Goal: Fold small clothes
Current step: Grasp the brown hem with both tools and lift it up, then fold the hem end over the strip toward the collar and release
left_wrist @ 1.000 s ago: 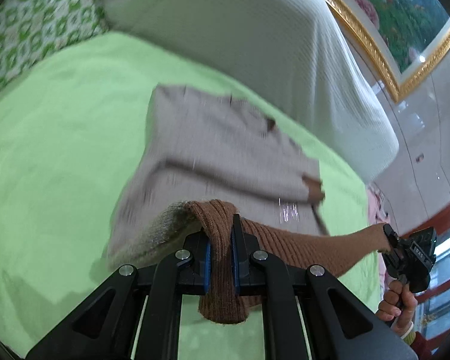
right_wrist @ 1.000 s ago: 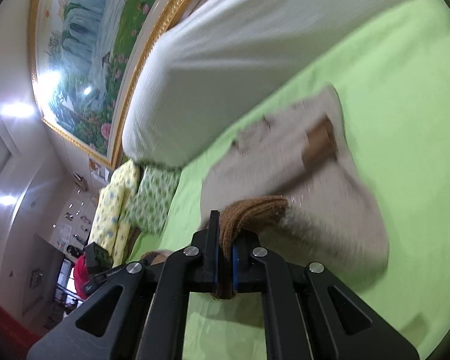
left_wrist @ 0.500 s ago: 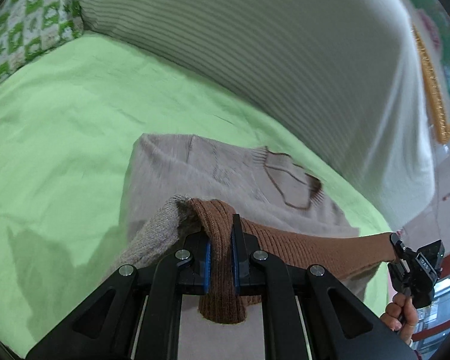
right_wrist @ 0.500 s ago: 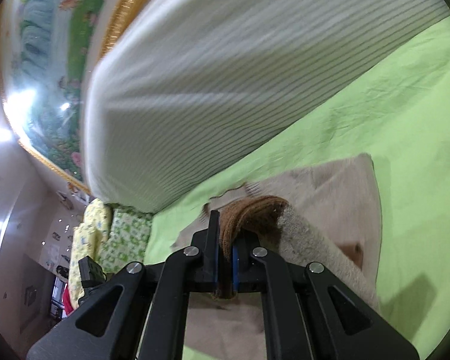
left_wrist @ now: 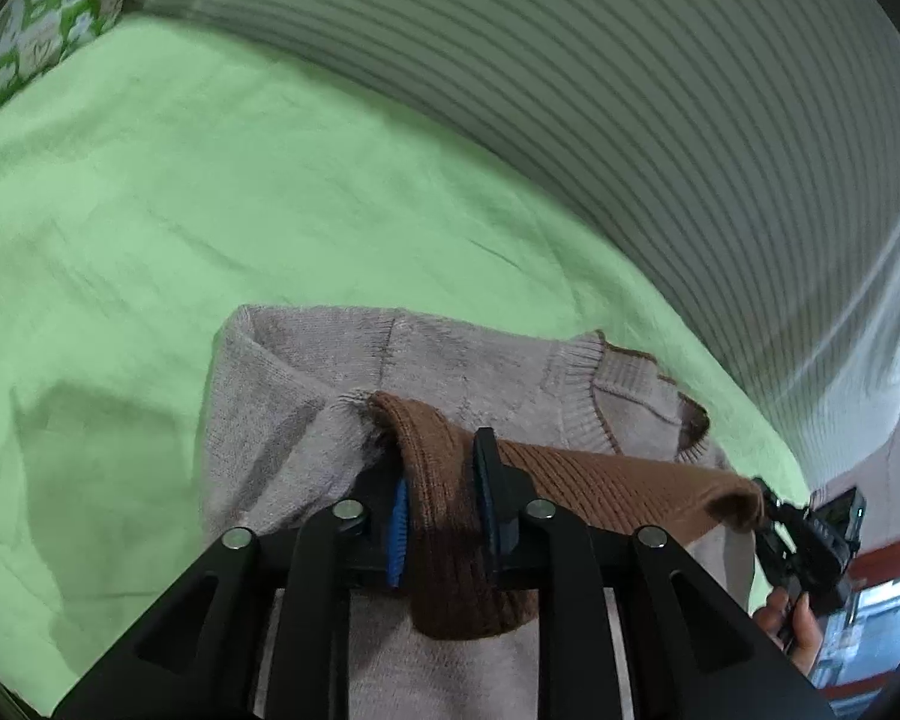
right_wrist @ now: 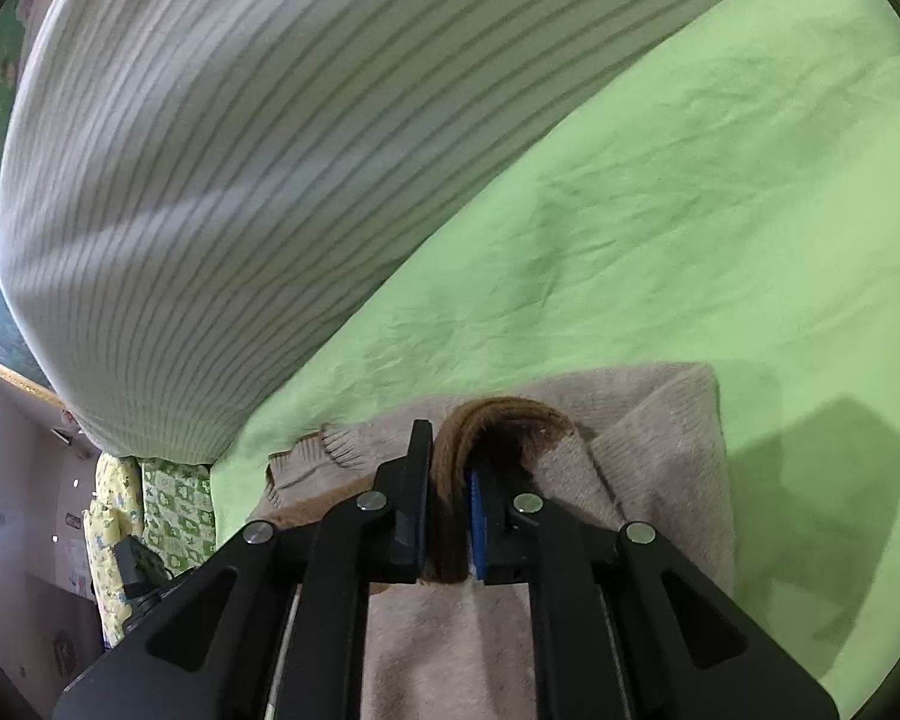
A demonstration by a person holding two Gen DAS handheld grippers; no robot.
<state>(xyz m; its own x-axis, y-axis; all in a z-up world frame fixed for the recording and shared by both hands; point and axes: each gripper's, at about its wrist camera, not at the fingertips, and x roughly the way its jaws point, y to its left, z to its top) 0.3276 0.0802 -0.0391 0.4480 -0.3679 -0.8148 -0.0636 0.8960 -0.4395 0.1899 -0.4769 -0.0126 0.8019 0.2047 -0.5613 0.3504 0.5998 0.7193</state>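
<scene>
Knitwear lay across the middle of the bed: a small beige sweater (left_wrist: 306,420) on the green sheet (left_wrist: 210,192), folded over on itself so that its brown ribbed hem (left_wrist: 600,474) came up near the V-neck collar (left_wrist: 630,384). I had my left hand-held gripper (left_wrist: 441,504) at one end of that hem, and its jaws were opening; the brown rib was between the blue pads (left_wrist: 397,516), bunched and hanging below them, with the pads touching it on both sides. The hem ran taut off to the right toward my right hand-held gripper (left_wrist: 810,540), where I could see fingers (left_wrist: 801,630) wrapped on the handle.

From the right wrist view, the right hand-held gripper (right_wrist: 447,498) was likewise opening, with the other corner of the brown hem (right_wrist: 498,420) looped between its jaws; the fabric sat close against the blue pad (right_wrist: 477,522), and I could not tell how firmly. The beige sweater (right_wrist: 660,468) spread flat beneath and to the right of it.

Beyond the sweater a large striped white bolster (right_wrist: 240,150) ran along the far edge of the bed, and green patterned pillows (right_wrist: 174,510) sat at its end.
</scene>
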